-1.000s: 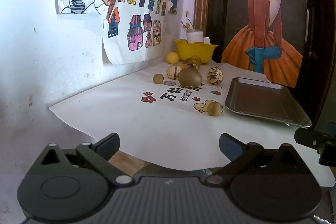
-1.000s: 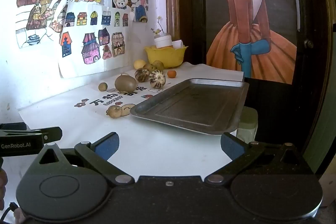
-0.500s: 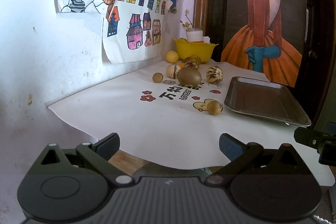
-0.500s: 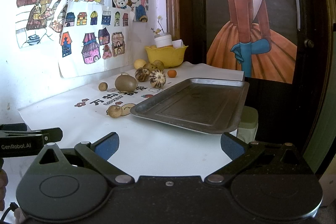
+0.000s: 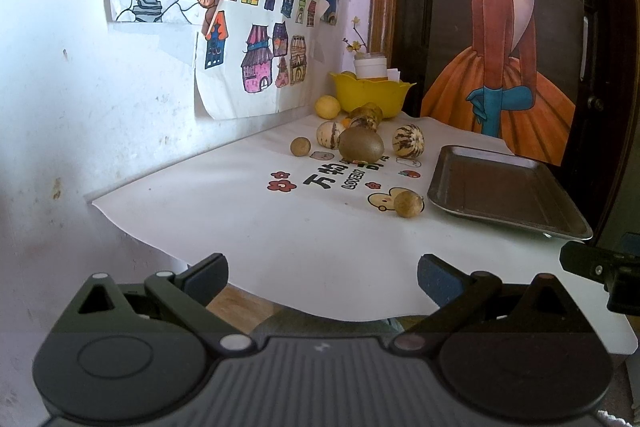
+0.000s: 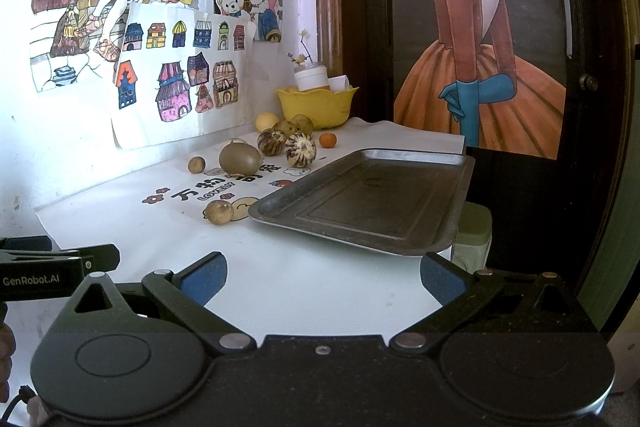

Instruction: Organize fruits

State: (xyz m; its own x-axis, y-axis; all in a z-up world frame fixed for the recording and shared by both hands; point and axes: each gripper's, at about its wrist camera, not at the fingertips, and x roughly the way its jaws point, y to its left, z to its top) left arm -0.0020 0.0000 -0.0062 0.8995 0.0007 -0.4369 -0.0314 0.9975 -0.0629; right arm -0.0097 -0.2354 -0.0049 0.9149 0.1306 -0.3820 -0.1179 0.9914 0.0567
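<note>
Two hand-held grippers sit low at the near edge of a table covered by one white printed cloth (image 5: 248,227). The left gripper (image 5: 322,275) has its jaws spread wide with nothing between them, and the right gripper (image 6: 323,277) is likewise spread wide and holds nothing; in the right wrist view the side of the left tool shows at the left edge.

One dark metal tray (image 6: 452,163) lies on the right part of the cloth, with no fruit on it. One yellow bowl (image 6: 316,105) stands at the far end by the wall, with a white jar (image 6: 310,77) in it.

The fruits lie loose on the cloth between bowl and tray, well apart from both grippers. One large brown-green round fruit (image 6: 240,159) is the biggest. Two striped melon-like fruits follow: one (image 6: 301,149) nearer the tray, one (image 6: 271,142) just behind it. Two greenish-brown fruits (image 6: 296,125) sit touching each other right before the bowl, and one yellow lemon-like fruit (image 6: 266,121) lies beside them toward the wall. Two small tan round fruits come next: one (image 6: 219,211) just beside the tray's near corner, one (image 6: 196,164) left of the large brown fruit. One tiny orange fruit (image 6: 328,140) rests beyond the tray's far edge.
</note>
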